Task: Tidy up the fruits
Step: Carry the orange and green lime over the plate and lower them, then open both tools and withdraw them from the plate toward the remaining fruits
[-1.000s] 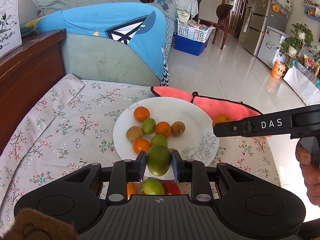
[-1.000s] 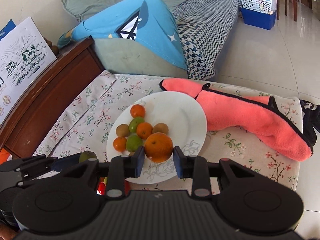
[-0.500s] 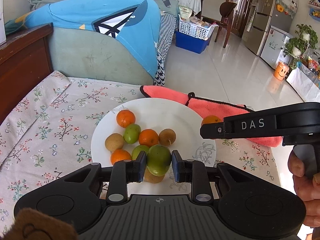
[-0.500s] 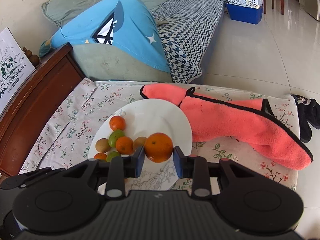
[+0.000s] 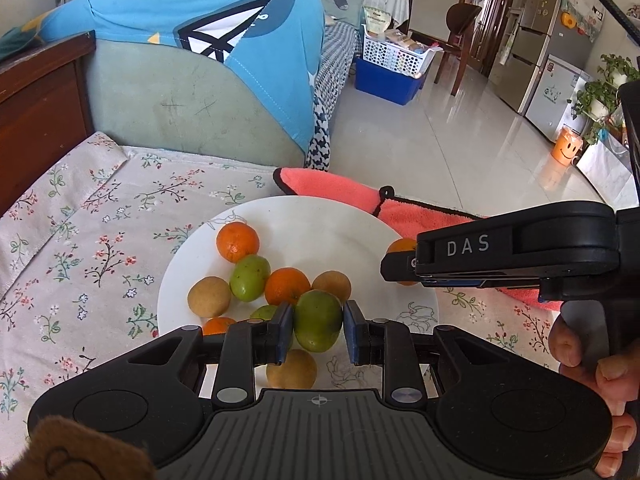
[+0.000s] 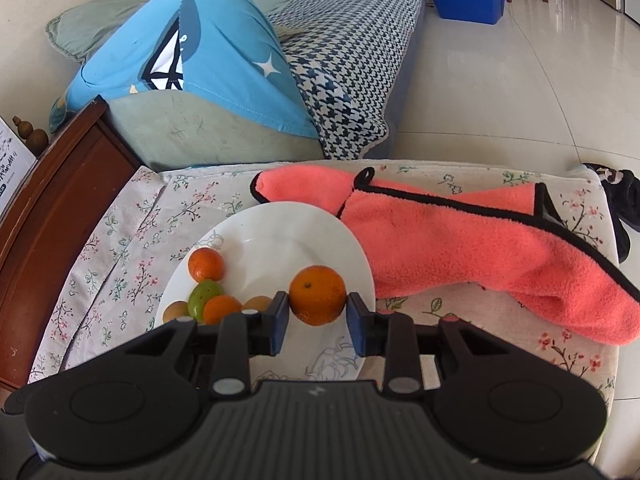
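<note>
green fruit (image 5: 317,321) is sitting clamped in our left gripper (image 5: 316,330), hanging over the near edge of the white plate (image 5: 344,236). our right gripper (image 6: 316,316) is clenching an orange (image 6: 317,294) over the plate's right edge, beside the pink towel (image 6: 460,248). other fruits are lying along the plate's left side.

I read one clear word: "DAS", in pale capitals on the side of the right claw (image 5: 394,266), which shows in the left wrist view just right of the plate (image 5: 360,240). Far beyond the plate, an orange bucket (image 5: 565,151) on the floor bears a smiley face. In the right wrist view, a white board (image 6: 10,164) at the frame's left edge, well left of the plate, carries print too small for me to read.
</note>
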A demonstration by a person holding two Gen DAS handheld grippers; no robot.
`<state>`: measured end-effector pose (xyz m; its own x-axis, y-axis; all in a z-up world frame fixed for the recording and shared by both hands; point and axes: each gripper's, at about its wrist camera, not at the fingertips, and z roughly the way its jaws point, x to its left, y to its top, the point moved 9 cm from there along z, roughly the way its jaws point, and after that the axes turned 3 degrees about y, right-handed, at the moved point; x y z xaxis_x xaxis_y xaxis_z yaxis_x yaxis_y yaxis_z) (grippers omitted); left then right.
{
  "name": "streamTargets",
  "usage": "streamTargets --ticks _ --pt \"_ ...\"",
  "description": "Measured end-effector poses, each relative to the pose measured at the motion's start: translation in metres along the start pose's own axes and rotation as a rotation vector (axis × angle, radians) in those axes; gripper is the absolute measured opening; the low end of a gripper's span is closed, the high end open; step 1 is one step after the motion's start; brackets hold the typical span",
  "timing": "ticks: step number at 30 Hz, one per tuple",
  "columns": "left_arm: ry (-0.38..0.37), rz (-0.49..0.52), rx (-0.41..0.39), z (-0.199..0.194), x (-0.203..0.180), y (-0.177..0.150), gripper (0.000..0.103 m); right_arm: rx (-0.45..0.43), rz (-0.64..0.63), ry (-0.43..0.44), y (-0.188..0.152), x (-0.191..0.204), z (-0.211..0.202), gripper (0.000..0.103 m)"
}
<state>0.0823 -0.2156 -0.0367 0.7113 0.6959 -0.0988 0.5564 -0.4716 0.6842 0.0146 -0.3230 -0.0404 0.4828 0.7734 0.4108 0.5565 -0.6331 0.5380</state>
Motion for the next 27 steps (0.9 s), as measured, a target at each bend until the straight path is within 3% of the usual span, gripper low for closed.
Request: streamTargets --ticks 6,8,10,16,27 --pt "0.003 0.011 -0.024 -0.008 -0.006 0.006 0.030 -0.013 0.049 0.008 0.005 -0.003 0.002 0.034" --pt "0.015 0.014 -0.029 -0.011 -0.007 0.008 0.035 -0.017 0.049 0.013 0.006 -0.002 0.000 0.034" --pt "0.042 0.032 -0.041 -0.016 -0.007 0.009 0.050 -0.020 0.039 0.016 0.006 0.001 -0.002 0.034" --pt "0.099 0.058 -0.046 -0.036 -0.002 0.010 0.065 -0.032 0.020 0.018 0.005 0.007 -0.012 0.034" --pt "0.158 0.099 -0.004 -0.071 0.009 -0.013 0.070 -0.039 -0.045 0.042 -0.013 0.032 -0.044 0.039"
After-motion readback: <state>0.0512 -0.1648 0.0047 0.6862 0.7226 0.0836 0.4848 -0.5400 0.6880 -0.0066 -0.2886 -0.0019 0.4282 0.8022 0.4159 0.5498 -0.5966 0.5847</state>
